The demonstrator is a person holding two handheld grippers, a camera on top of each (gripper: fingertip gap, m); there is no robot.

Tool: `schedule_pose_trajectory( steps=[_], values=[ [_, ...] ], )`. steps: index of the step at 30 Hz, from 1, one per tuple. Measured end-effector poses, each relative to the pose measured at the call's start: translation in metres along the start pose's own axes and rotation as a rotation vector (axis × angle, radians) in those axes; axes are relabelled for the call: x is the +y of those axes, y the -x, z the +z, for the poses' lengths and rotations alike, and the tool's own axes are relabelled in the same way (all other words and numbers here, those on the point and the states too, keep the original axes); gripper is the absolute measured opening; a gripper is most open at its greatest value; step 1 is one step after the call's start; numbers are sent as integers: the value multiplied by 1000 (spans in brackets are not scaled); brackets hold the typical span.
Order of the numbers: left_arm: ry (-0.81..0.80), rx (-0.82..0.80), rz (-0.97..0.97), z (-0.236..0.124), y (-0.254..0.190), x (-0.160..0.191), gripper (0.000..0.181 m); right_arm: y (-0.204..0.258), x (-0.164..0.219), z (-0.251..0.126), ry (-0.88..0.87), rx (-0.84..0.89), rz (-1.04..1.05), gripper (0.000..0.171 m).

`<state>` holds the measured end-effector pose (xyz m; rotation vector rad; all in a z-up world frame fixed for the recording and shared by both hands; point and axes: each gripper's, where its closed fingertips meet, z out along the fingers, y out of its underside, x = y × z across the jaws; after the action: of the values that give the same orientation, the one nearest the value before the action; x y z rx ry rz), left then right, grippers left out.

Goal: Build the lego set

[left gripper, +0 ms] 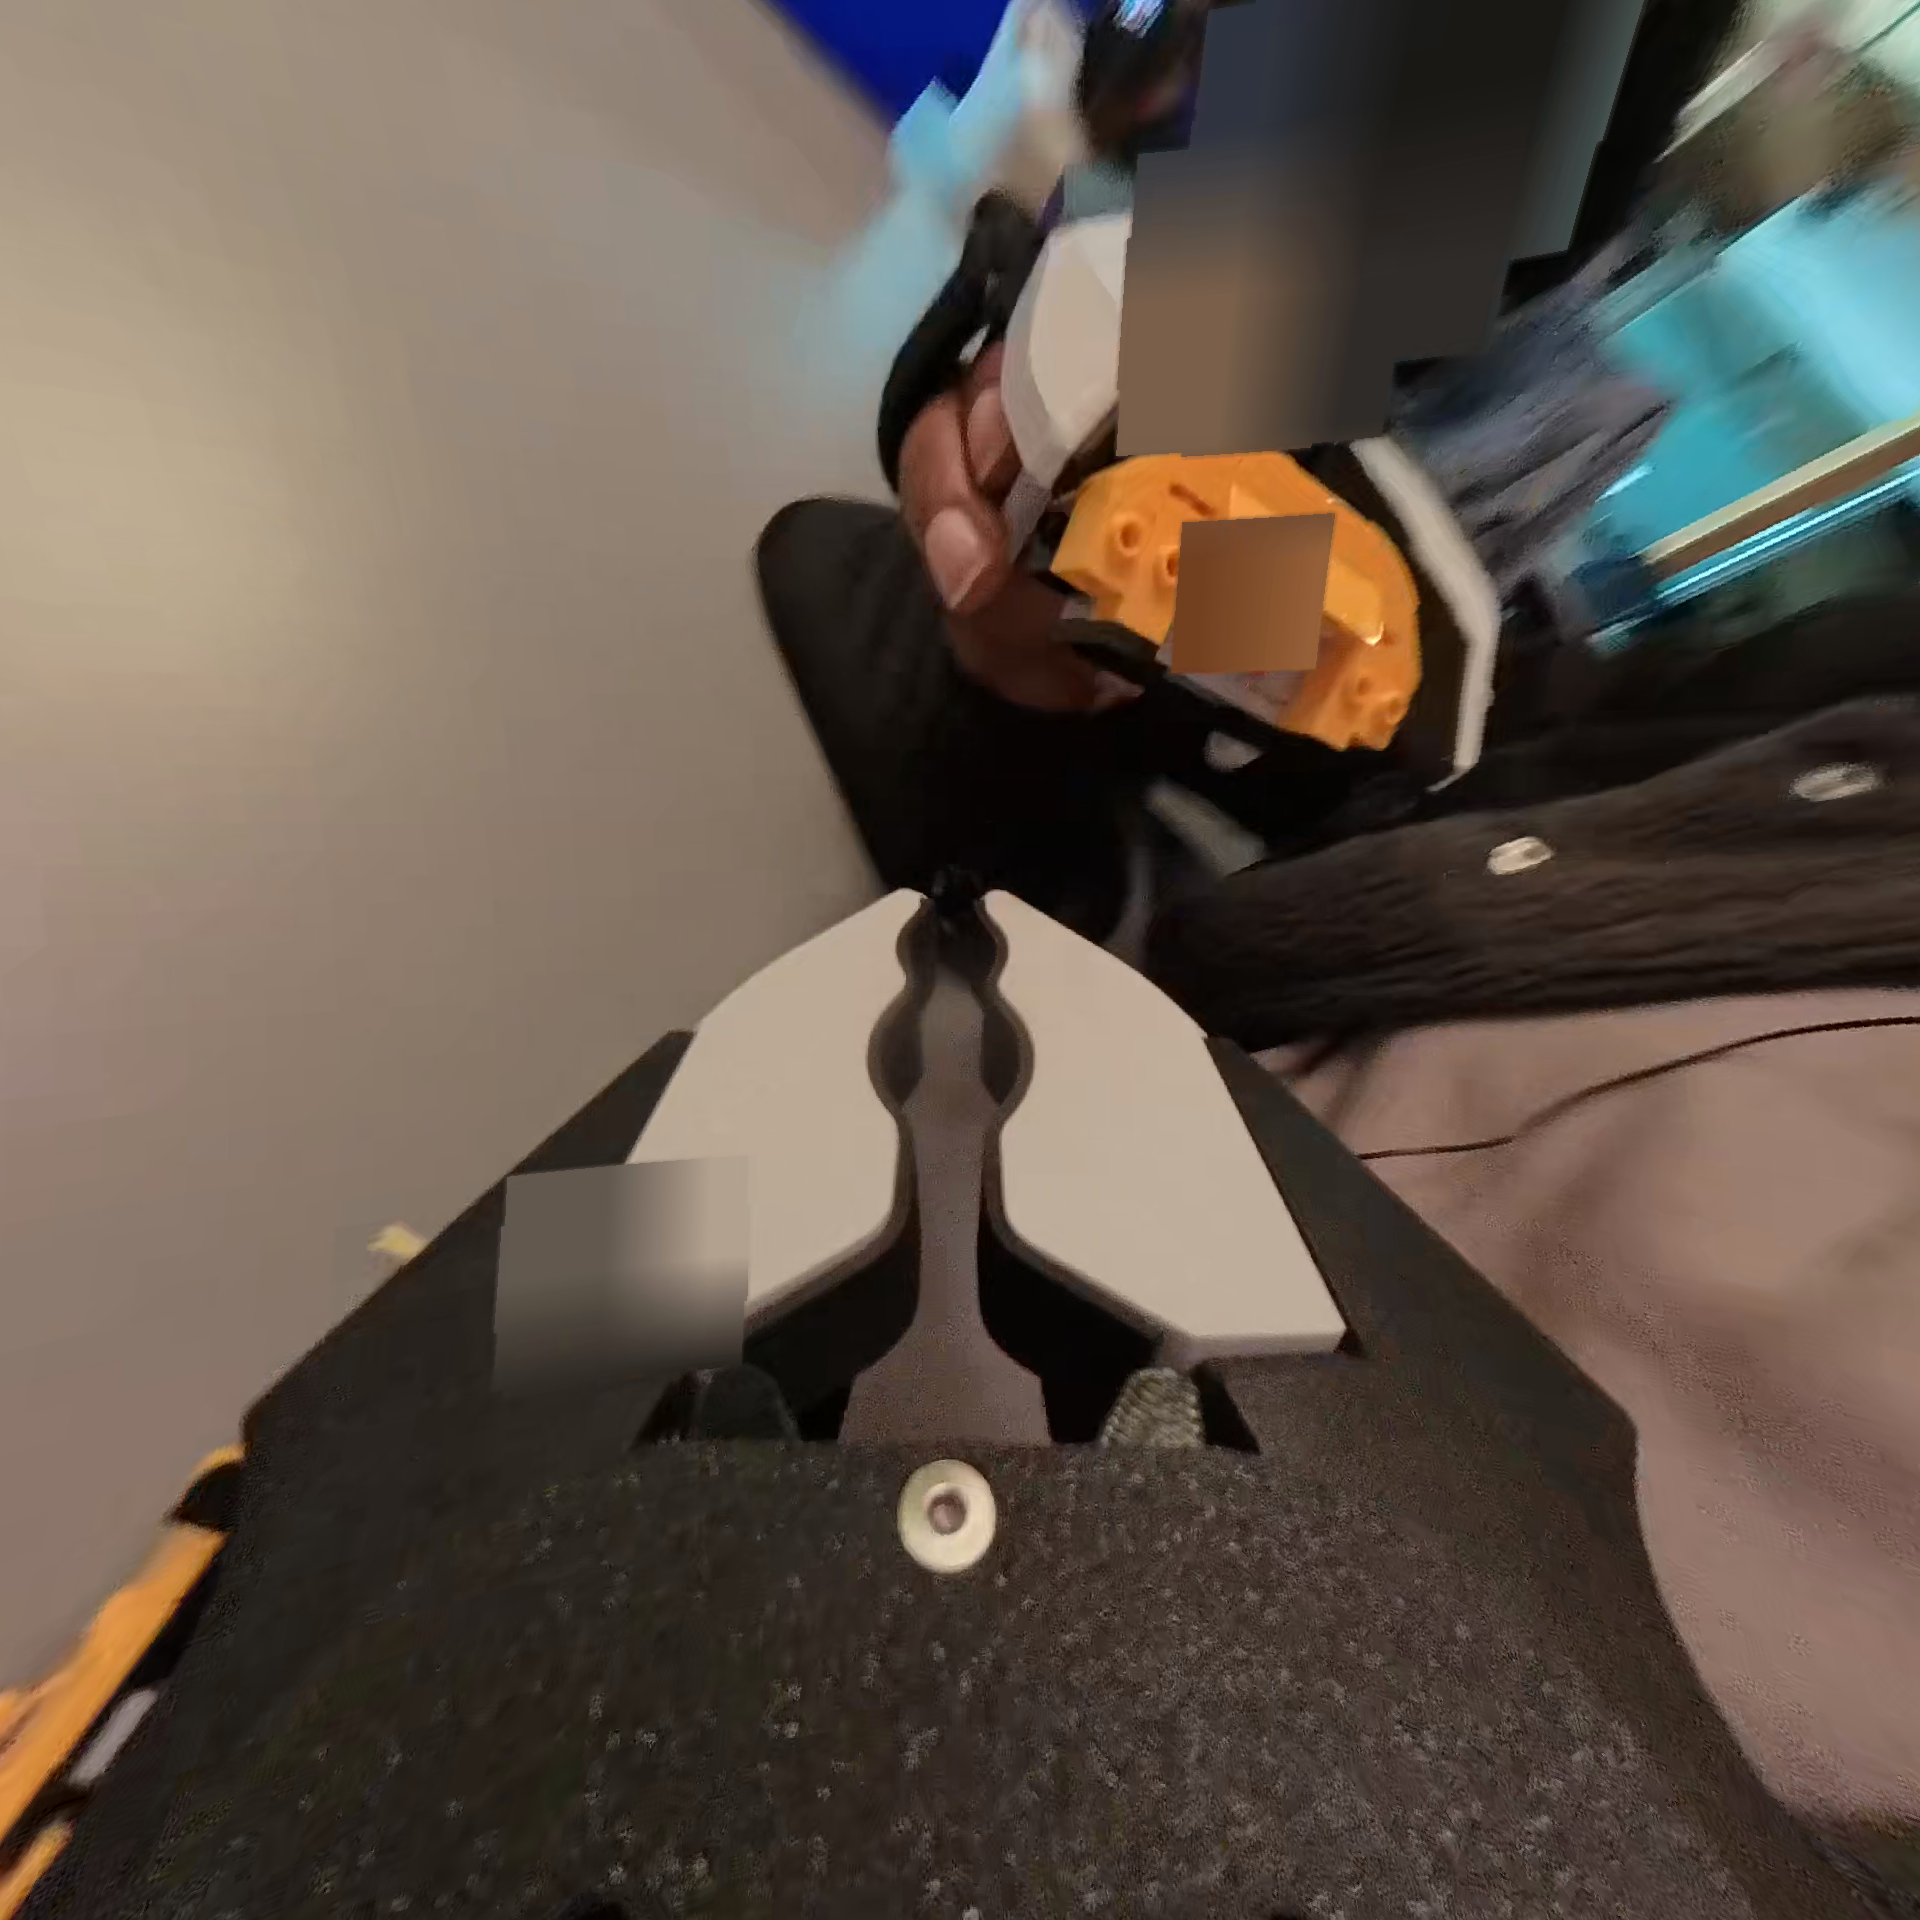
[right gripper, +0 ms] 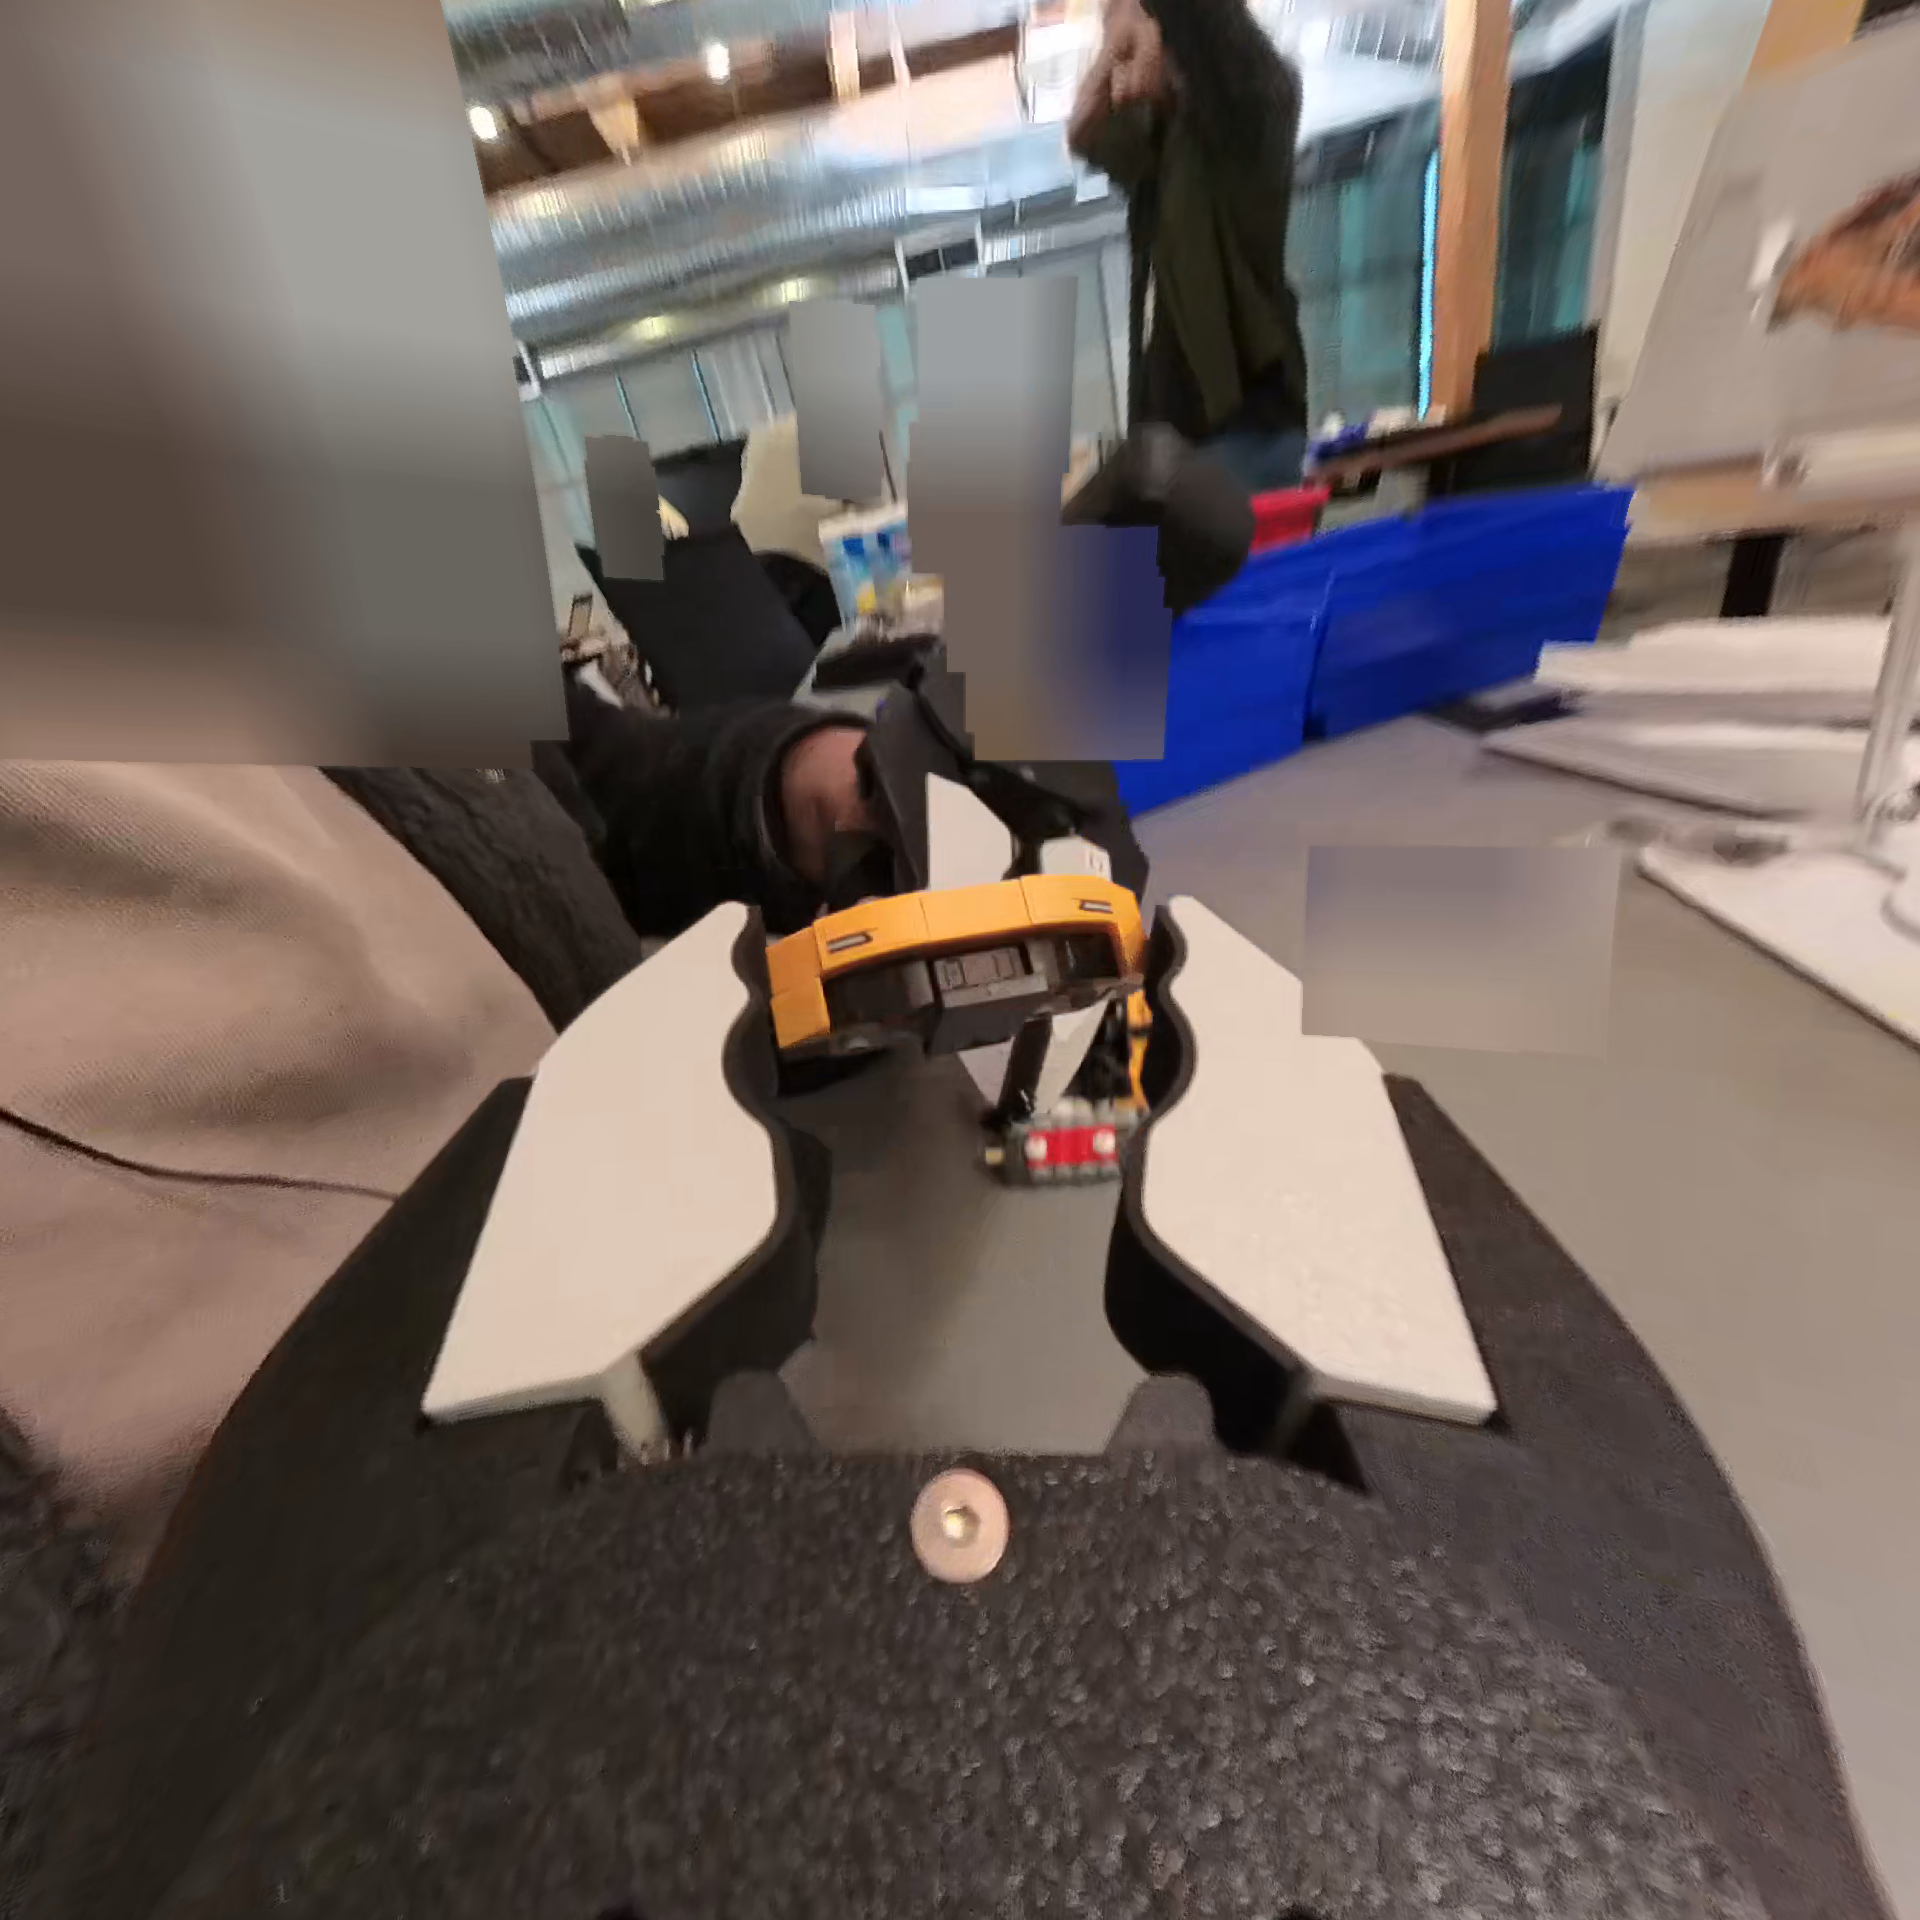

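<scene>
My right gripper [right gripper: 951, 920] is shut on an orange and black lego car body [right gripper: 935, 966], which is gripped across its width between the two white fingers. A small red and grey lego part [right gripper: 1070, 1143] hangs at the model's lower right. The same model [left gripper: 1122, 540] shows in the left wrist view, held up in the air. My left gripper [left gripper: 956, 906] is shut, pinching a tiny black piece [left gripper: 956, 889] at its fingertips, a short way below and in front of the model. One of its white fingers [right gripper: 966, 831] shows just behind the model.
A grey table [right gripper: 1455, 1195] lies below. Blue bins [right gripper: 1403, 613] stand at its far side, with white trays [right gripper: 1766, 727] to the right. A person's beige and black clothing [left gripper: 1558, 1195] fills one side. Orange lego parts [left gripper: 114, 1662] lie at the lower left. A person stands far behind.
</scene>
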<state>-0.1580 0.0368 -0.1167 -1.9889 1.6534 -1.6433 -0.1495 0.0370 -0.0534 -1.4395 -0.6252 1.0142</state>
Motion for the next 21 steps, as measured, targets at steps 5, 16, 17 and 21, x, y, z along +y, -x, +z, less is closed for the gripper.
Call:
schedule_pose_trajectory(
  steps=[5, 16, 17, 21],
  values=[
    [194, -130, 121, 22, 20, 29, 14, -8, 27, 2, 168, -28, 58, 70],
    [-73, -463, 993, -21, 5, -23, 51, 1, -1, 15, -31, -237, 512, 69],
    [-127, -489, 1086, -24, -4, -29, 55, 1, -8, 20, -83, -264, 585, 69],
    [-300, -645, 1339, -36, -24, -48, 52, 3, -27, 36, -284, -340, 801, 69]
  ],
)
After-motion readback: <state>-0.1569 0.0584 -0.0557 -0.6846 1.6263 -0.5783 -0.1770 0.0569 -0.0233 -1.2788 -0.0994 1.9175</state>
